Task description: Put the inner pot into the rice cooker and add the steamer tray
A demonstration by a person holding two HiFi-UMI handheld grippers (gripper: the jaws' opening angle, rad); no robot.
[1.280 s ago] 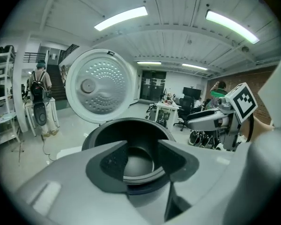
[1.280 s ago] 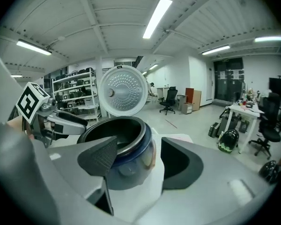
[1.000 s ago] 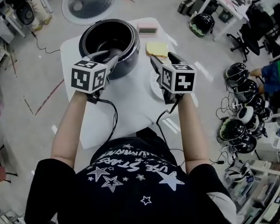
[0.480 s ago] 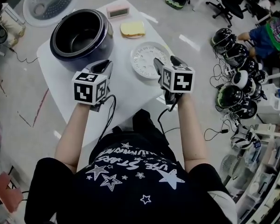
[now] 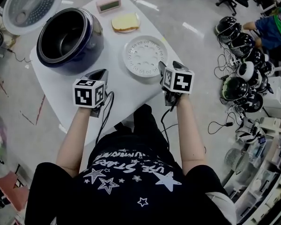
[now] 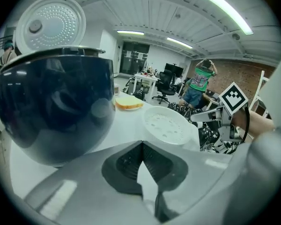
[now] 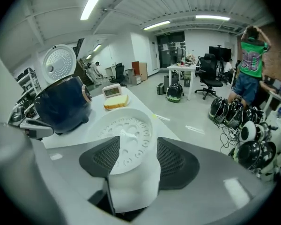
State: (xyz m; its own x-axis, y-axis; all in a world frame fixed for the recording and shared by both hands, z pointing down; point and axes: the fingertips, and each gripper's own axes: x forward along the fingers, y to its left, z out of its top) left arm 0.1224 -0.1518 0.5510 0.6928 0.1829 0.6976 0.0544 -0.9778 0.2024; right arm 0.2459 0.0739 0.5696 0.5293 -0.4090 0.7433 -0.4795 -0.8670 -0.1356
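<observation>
The dark blue rice cooker (image 5: pixel 68 41) stands at the table's far left with its lid (image 5: pixel 28 3) swung open; a dark pot with a bright rim shows inside it. The white perforated steamer tray (image 5: pixel 144 55) lies flat to its right. My left gripper (image 5: pixel 100 73) hangs near the cooker's front (image 6: pixel 51 107), shut with nothing in it (image 6: pixel 141 146). My right gripper (image 5: pixel 165 68) is at the tray's near right rim. Its jaws (image 7: pixel 138 142) have just been closing but stand open, the tray (image 7: pixel 126 135) in line between them, untouched by the pads.
A yellow sponge (image 5: pixel 125 21) and a pink timer (image 5: pixel 107 3) lie at the far end of the white table (image 5: pixel 126 93). Several helmets (image 5: pixel 239 78) and cables lie on the floor to the right. A person in green (image 7: pixel 250 55) stands beyond them.
Both grippers have come back from the cooker toward me and lower. The right one now sits at the tray's rim, its jaws slightly narrower.
</observation>
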